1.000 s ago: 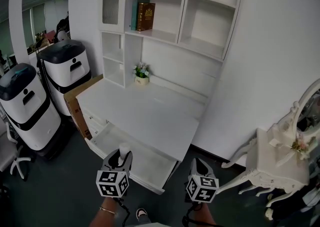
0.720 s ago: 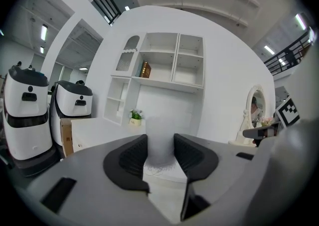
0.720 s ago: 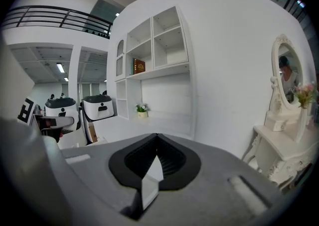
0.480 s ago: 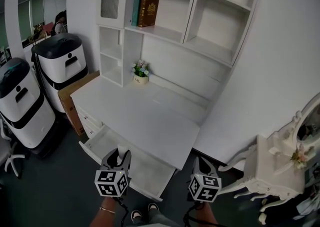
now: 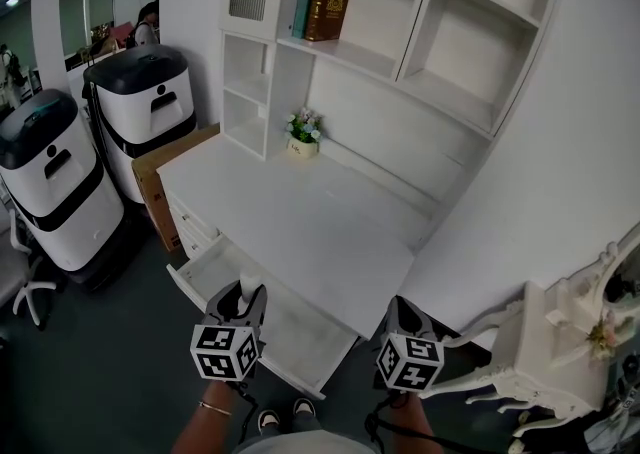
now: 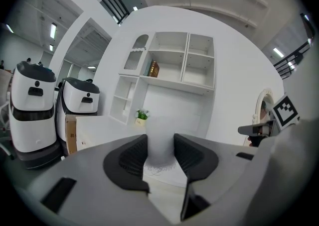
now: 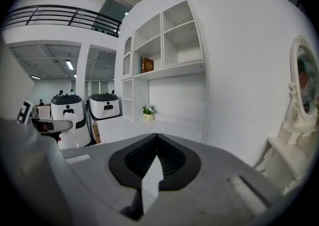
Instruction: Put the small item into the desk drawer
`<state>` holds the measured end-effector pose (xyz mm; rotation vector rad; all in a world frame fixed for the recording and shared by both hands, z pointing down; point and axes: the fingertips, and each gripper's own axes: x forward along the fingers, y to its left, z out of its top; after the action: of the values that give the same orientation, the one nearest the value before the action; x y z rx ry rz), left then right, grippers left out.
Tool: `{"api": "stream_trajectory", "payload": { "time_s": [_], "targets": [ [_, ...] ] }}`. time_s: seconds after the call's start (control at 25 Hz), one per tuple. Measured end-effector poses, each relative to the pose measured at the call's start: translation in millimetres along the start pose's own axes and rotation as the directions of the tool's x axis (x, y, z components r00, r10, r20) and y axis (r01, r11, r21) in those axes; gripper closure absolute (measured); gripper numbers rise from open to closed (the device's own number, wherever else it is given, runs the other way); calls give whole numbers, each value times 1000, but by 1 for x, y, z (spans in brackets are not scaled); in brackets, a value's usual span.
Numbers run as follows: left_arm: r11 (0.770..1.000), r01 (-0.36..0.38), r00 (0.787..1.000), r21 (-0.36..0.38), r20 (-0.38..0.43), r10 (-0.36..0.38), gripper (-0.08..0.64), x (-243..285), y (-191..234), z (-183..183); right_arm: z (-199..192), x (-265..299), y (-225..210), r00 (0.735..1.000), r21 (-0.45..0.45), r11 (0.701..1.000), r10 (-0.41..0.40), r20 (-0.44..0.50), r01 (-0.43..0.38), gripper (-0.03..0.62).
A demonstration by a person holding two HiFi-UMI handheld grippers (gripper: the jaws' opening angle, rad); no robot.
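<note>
**White worktop with its drawer pulled open, both grippers at the drawer's front**

The drawer [image 5: 300, 330] stands open under the worktop [image 5: 300, 212]. The left gripper [image 5: 245, 294] is at the drawer's front edge, its fingers [image 6: 132, 158] set wide and pressed on the small white item [image 6: 160, 140], held upright. The right gripper [image 5: 400, 307] is just right of the drawer, its fingers [image 7: 142, 158] closed together and empty.

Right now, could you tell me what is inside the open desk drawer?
The drawer shows only bare white bottom; the left gripper and its white item cover part, the desktop the rear.
</note>
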<state>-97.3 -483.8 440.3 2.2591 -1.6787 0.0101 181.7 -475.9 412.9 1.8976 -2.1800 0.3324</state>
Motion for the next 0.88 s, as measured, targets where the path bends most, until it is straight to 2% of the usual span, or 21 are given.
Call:
{"api": "stream_trajectory", "payload": {
  "time_s": [0.24,0.52,0.88],
  "targets": [
    [1000,-25,999,-10,-32,25,399,4,3,-17,-11,6,-9,1000,9,1000,4,-18,-3,592],
    [1000,-22,992,-5,-124,21,399,7,-3,-53,-43,14,-18,996,50,999,6,-85,-2,592],
    [998,-49,959,30,-280,56,399,11,-2,-118,-112,31,-21,976,110,994,42,-212,-19,592]
  ]
}}
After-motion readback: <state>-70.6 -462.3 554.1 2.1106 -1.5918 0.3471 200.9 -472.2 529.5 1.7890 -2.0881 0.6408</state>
